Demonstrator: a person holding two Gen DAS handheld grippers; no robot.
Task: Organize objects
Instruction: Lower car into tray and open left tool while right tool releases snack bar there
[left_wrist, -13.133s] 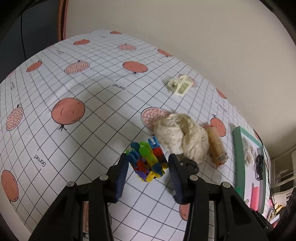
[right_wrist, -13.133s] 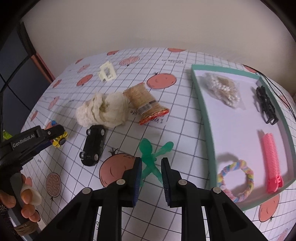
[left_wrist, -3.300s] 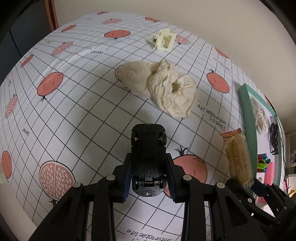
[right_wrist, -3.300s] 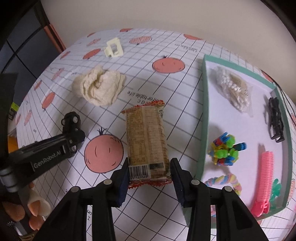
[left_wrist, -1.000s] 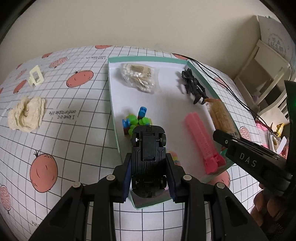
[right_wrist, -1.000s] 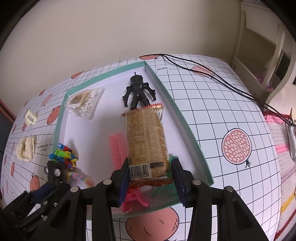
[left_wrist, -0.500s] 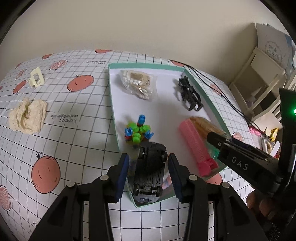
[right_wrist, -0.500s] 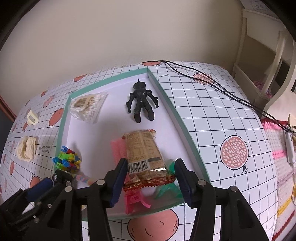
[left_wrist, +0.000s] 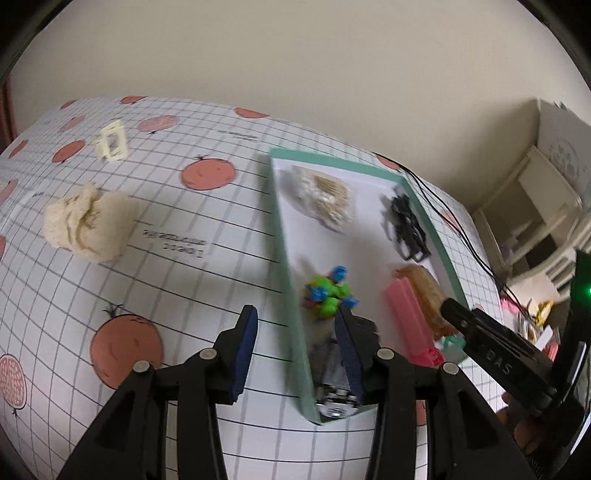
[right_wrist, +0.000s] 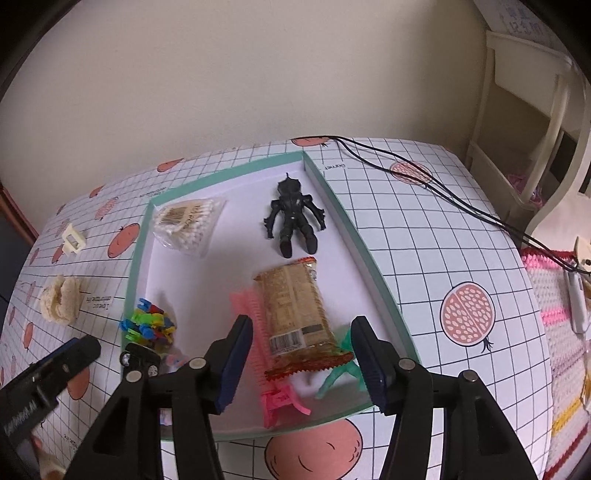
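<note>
The green-rimmed tray (right_wrist: 369, 258) holds the snack pack (right_wrist: 291, 314), which lies partly on the pink comb (right_wrist: 242, 306) beside a green figure (right_wrist: 340, 365). My right gripper (right_wrist: 303, 363) stands open just behind the pack, touching nothing. The black toy car (left_wrist: 332, 373) lies in the tray's (left_wrist: 284, 236) near corner, partly hidden by one finger (left_wrist: 349, 354). My left gripper (left_wrist: 295, 350) is open and straddles the tray rim. On the tablecloth outside the tray lie a cream cloth (left_wrist: 88, 225) and a cream hair clip (left_wrist: 110, 142).
Also in the tray: a bag of cotton swabs (right_wrist: 188, 221), a black figure (right_wrist: 293, 218), a colourful block toy (right_wrist: 147, 325). A black cable (right_wrist: 443, 192) crosses the table's far right. A white chair (right_wrist: 535, 110) and a knitted cloth (right_wrist: 554, 332) are beyond the right edge.
Both grippers have opened wider and drawn back. The car now rests in the tray's near corner and the snack pack lies free on the pink comb.
</note>
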